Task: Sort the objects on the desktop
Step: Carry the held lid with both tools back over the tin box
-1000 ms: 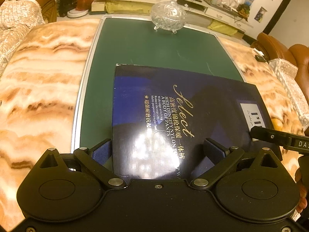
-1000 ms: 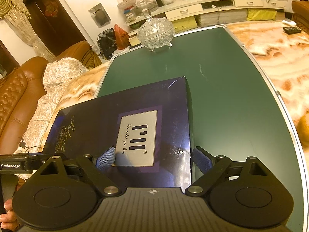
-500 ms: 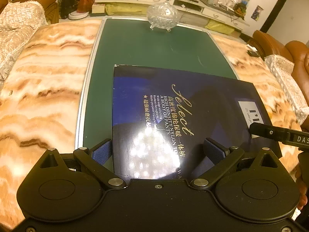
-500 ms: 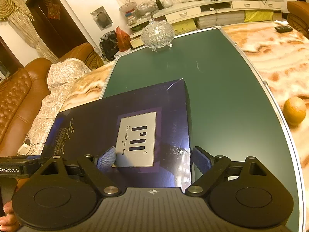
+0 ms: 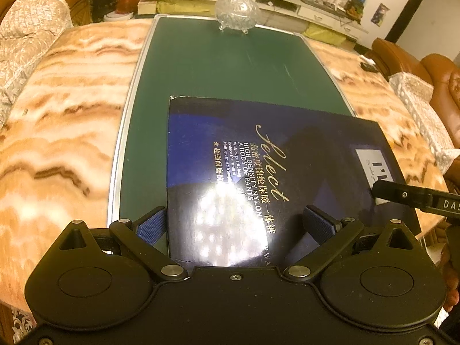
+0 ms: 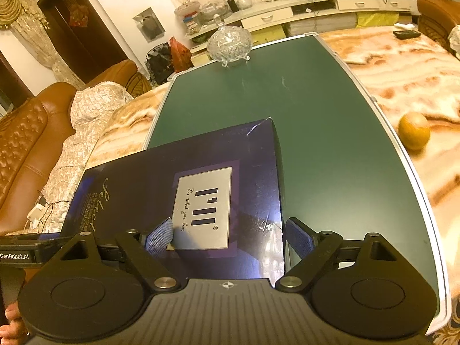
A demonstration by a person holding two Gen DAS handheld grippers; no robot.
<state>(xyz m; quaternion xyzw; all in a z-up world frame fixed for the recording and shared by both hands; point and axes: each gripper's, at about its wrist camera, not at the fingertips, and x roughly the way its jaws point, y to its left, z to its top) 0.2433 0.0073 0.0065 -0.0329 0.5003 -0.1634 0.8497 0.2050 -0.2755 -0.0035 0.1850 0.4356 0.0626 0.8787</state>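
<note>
Hiding its near edge beneath both gripper bodies, glare washing out print just ahead of the left gripper's jaws: flat, glossy dark-blue cardboard box, lying over the green table, long axis running crosswise between the left and the right gripper. Standing wide, both jaws straddling a corner, clamping nothing visibly.

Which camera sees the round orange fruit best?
The right wrist view. The orange fruit sits whole on the marble tabletop, just outside the green board. The left wrist view does not show it at all; there the dark blue box and marble fill that side.
</note>
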